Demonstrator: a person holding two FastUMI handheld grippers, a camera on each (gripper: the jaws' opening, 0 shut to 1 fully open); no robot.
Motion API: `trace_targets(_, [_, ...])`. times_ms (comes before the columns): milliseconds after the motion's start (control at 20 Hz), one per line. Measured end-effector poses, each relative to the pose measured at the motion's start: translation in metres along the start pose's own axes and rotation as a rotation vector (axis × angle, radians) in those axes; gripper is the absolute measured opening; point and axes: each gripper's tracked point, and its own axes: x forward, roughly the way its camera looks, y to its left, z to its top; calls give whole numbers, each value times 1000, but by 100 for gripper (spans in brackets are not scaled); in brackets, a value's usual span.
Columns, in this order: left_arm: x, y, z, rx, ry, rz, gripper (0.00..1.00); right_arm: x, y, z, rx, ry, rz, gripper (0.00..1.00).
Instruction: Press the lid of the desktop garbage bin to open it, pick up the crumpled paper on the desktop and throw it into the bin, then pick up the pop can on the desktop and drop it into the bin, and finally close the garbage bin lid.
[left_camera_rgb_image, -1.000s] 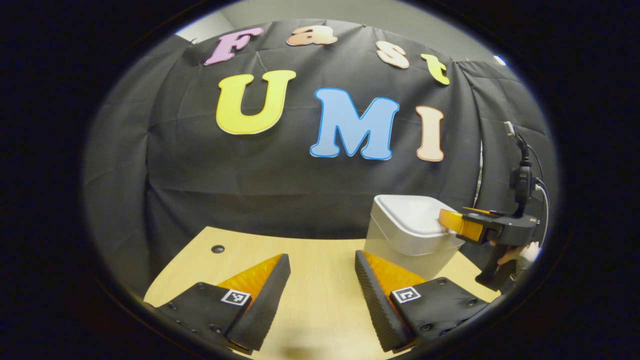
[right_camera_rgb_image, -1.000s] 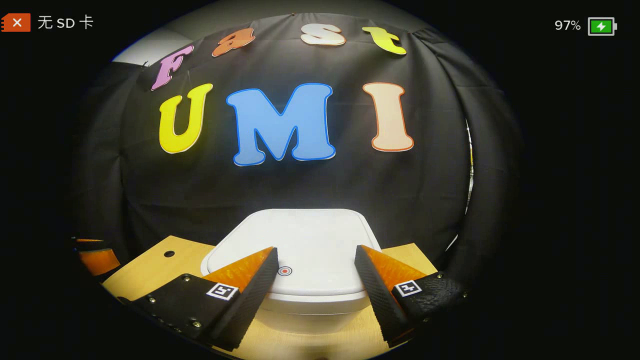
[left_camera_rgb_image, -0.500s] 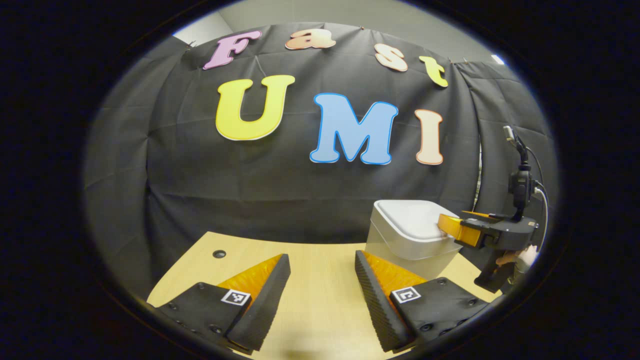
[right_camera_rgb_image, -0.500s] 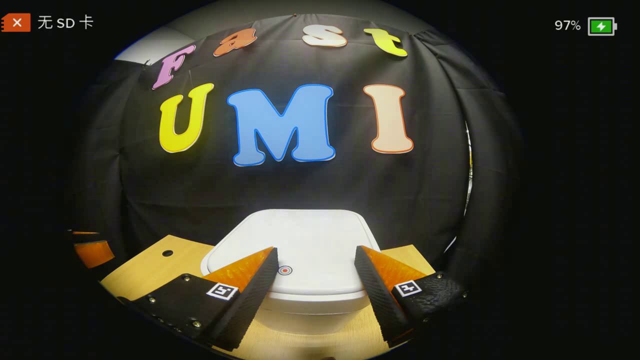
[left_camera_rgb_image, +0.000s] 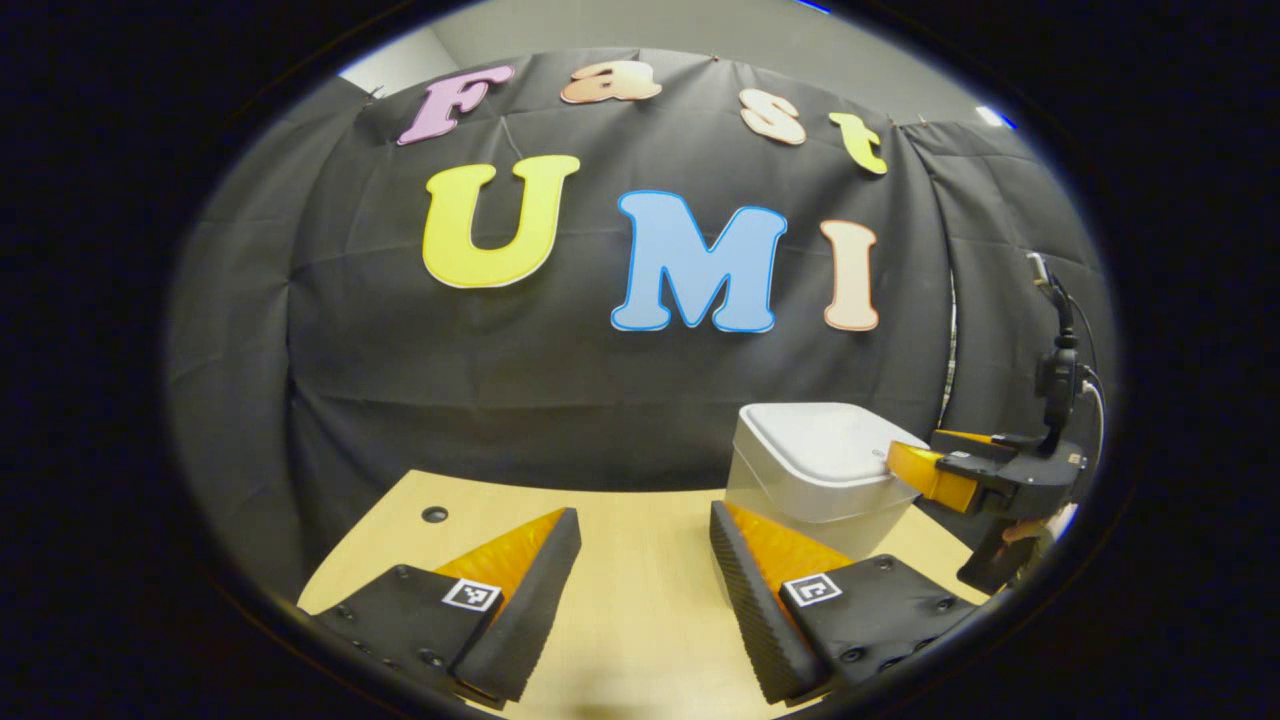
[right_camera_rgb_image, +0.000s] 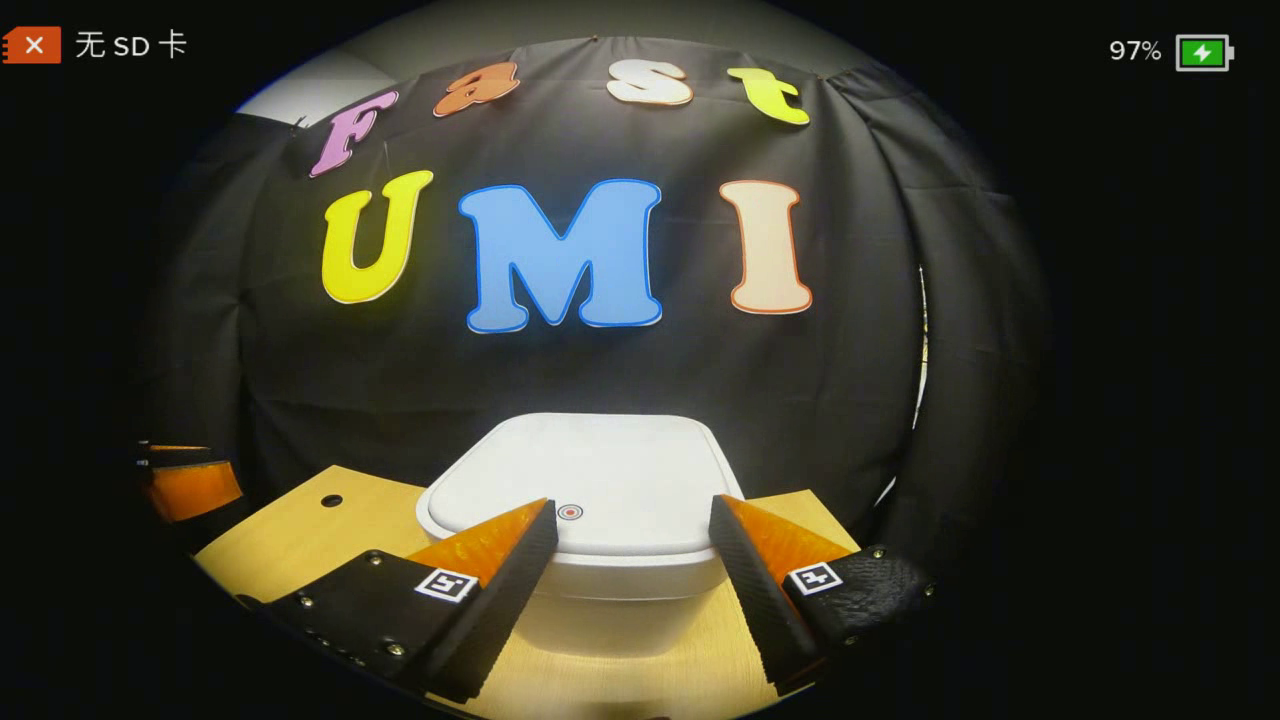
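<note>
The right gripper's (right_camera_rgb_image: 632, 515) fingers (right_camera_rgb_image: 497, 550) stand parted and hold nothing, just at the near edge of the garbage bin (right_camera_rgb_image: 590, 560), whose lid (right_camera_rgb_image: 585, 480) lies flat and shut. A small red dot (right_camera_rgb_image: 569, 511) sits on the lid between the fingertips. The left gripper's (left_camera_rgb_image: 645, 525) fingers are likewise spread with nothing between them, hovering over bare table (left_camera_rgb_image: 640, 610), with the bin at its 2 o'clock.

No crumpled paper or pop can is visible on the table, so I judge the task is at either its first or its last step. If a press is due, the risk is pushing off the dot: the light bin could tip or slide toward the cloth wall, or the latch might not release.

The right gripper view shows the dot and the lid's top face; the left gripper view shows the right gripper from the side at 3 o'clock, its tips level with the lid's rim, though whether they touch cannot be told.
</note>
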Motion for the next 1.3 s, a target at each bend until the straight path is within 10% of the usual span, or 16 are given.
trace_targets(1300, [-73, -4, 81, 43, -173, 57, 89, -102, -7, 67, 59, -154, 0, 97])
